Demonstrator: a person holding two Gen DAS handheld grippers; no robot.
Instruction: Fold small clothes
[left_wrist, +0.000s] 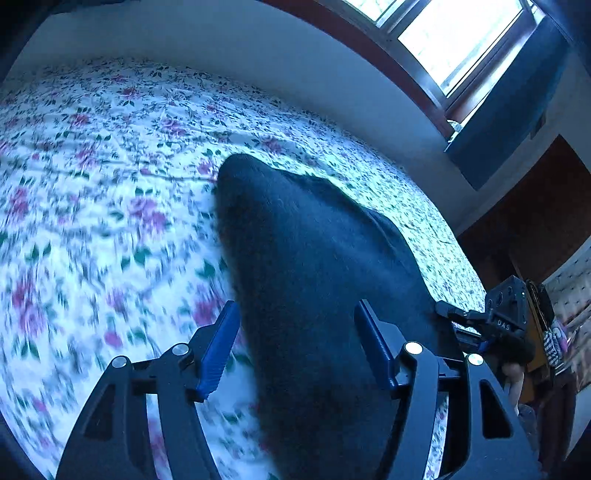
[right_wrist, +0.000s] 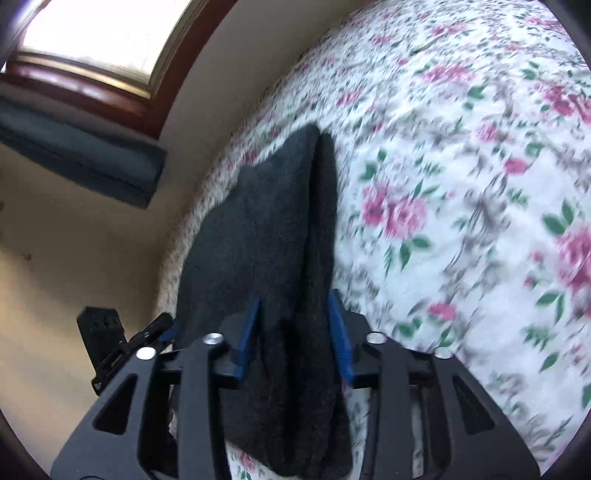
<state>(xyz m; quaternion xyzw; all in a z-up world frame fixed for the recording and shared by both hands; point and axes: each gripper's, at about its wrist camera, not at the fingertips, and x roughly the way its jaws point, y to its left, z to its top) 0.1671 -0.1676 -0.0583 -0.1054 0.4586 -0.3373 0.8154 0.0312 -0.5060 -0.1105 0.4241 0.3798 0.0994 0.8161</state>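
Note:
A small dark knitted garment (left_wrist: 303, 240) lies on the flowered bedspread (left_wrist: 110, 166), stretching away from me toward the wall. My left gripper (left_wrist: 295, 306) straddles its near end; the jaws stand wide and the blue pads (left_wrist: 218, 350) sit at the cloth's sides without pinching it. In the right wrist view the same garment (right_wrist: 266, 221) shows a lengthwise fold ridge. My right gripper (right_wrist: 294, 297) has the fold between its blue pads (right_wrist: 340, 332), and I see no clear squeeze. Each gripper shows at the edge of the other's view: the right gripper (left_wrist: 498, 321) and the left gripper (right_wrist: 110, 339).
The bed (right_wrist: 461, 184) runs along a pale wall (right_wrist: 74, 258) under a wood-framed window (left_wrist: 454, 40). A dark cloth (right_wrist: 81, 155) hangs below the sill. A brown door (left_wrist: 535, 221) stands past the bed's corner. A person's hand (left_wrist: 513, 373) holds the right gripper.

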